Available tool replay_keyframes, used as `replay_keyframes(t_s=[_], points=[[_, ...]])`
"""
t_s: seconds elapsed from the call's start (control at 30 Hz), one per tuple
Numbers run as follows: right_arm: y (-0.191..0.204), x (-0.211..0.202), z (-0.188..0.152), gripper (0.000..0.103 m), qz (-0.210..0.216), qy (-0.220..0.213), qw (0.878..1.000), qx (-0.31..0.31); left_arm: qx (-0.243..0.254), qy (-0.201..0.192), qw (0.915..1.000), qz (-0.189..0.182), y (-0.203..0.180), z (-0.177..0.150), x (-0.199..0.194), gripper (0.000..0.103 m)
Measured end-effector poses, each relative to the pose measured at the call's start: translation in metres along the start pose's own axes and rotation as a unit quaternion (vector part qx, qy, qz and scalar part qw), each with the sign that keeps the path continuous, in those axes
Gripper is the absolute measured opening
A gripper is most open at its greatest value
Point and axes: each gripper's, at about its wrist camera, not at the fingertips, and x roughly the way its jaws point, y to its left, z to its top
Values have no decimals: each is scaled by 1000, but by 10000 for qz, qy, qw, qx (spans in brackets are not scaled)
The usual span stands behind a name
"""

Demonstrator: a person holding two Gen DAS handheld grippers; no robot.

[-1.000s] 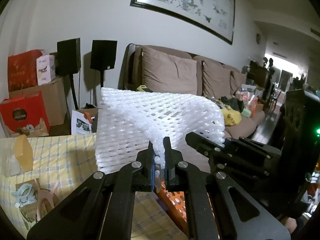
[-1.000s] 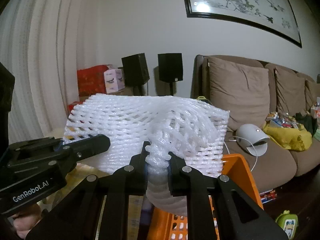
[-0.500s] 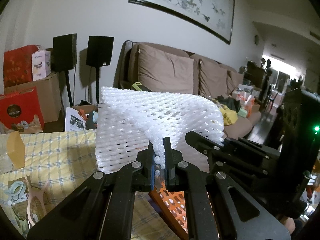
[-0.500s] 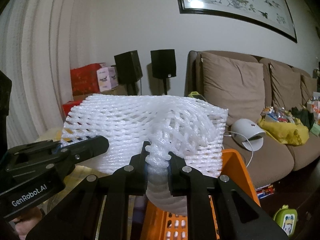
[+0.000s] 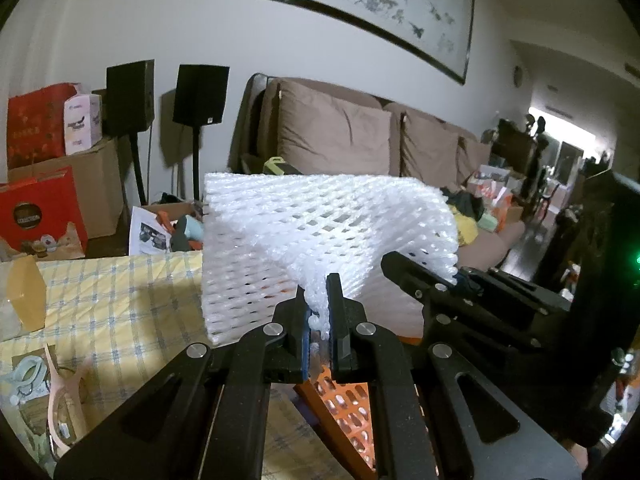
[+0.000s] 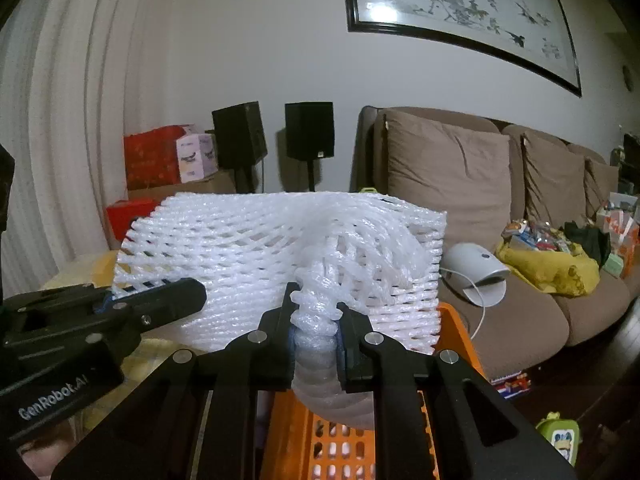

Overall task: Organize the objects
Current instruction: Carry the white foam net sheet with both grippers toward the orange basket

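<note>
Foam net point(image 5: 320, 236) pinched at near edge by left tool point(image 5: 318, 312) and right tool point(image 6: 316, 320), above orange basket point(image 6: 452, 320).

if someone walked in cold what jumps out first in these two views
The white foam net sheet fills the middle of both views, held up in the air and stretched between the two claws. The left claw pinches its near edge, and the right claw is shut on a bunched part of it. Just below the sheet sits an orange perforated basket, with a brown sofa along the wall behind.
</note>
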Motion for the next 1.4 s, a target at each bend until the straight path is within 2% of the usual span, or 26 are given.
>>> replay_keyframes(t_s=[0.4,0.87,1.17,1.4], points=[[-17,1,2,14,-169,8,9994,307,-39,-74,10000,-8,-16,-3,0,6],[-15,-5,3,14,-215,-211,9994,184,-158,-146,9998,5,-15,4,-4,6],[-16,-6,4,15,-231,-269,9992,171,-395,-54,9991,-133,-13,9,-2,6],[-22,-8,6,15,-233,-324,9990,220,-311,-41,9994,-158,-19,10,1,6]])
